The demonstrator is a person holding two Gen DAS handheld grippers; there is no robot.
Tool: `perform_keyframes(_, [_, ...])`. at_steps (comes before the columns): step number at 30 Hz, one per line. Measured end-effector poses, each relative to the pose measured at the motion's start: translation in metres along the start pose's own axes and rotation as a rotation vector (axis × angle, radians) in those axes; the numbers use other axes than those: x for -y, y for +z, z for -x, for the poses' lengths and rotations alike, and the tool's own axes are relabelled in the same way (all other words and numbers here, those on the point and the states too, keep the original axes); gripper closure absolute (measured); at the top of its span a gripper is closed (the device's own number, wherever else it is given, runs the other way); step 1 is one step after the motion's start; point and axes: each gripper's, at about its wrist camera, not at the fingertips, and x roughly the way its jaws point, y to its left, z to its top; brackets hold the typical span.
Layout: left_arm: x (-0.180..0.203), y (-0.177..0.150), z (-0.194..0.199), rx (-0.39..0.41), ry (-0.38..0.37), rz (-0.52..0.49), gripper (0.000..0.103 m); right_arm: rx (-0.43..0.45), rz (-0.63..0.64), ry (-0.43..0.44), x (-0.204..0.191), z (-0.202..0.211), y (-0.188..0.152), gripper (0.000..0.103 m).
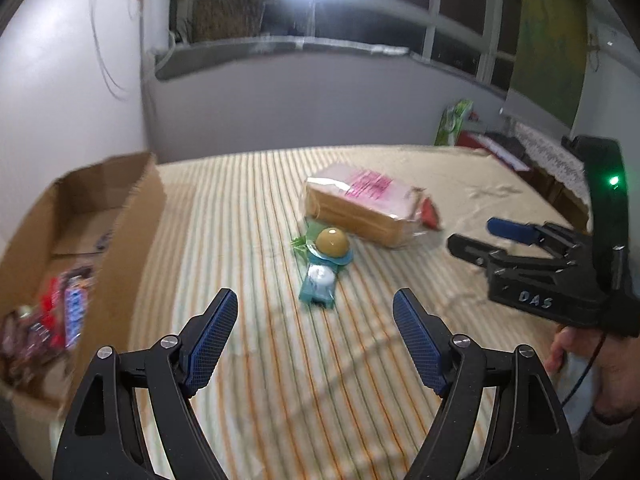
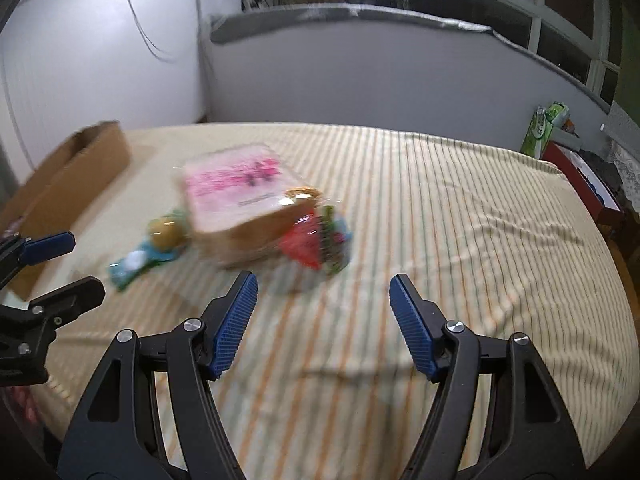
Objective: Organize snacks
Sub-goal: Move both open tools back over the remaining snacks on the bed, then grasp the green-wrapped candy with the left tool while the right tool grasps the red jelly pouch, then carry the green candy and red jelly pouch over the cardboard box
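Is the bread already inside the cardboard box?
No, the bagged bread lies on the striped cloth, well apart from the cardboard box.

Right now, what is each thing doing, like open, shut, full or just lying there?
Box: open, snacks inside.
Bread bag: lying on the striped cloth, untouched.
Blue snack packet: lying beside the bread.
Left tongs: open, empty.
Right tongs: open, empty.
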Motion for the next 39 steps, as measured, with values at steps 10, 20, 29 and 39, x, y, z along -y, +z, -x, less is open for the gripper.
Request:
perform_keyframes(10, [0.006,0.010,-0.048,-0.140,-0.014,0.003,0.039,-0.086,0.042,0.072,0.009,-0.038,0.024,0.037])
perform_keyframes(20, [0.000,0.008,-0.048,-0.124,-0.042,0.025,0.082,-0.046,0.013,0.127,0.012,-0.038,0.028,0.076])
perform_keyframes(29, [-0.017,0.006,-0.034,-0.095,-0.110,0.077,0.083,-0.008,-0.026,0.109,0.013,-0.004,0.007,0.076])
perform_keyframes(39, [-0.023,-0.014,0.004,-0.057,-0.124,0.114,0.083,0.053,-0.082,0.087,0.009,0.043,-0.035,0.076])
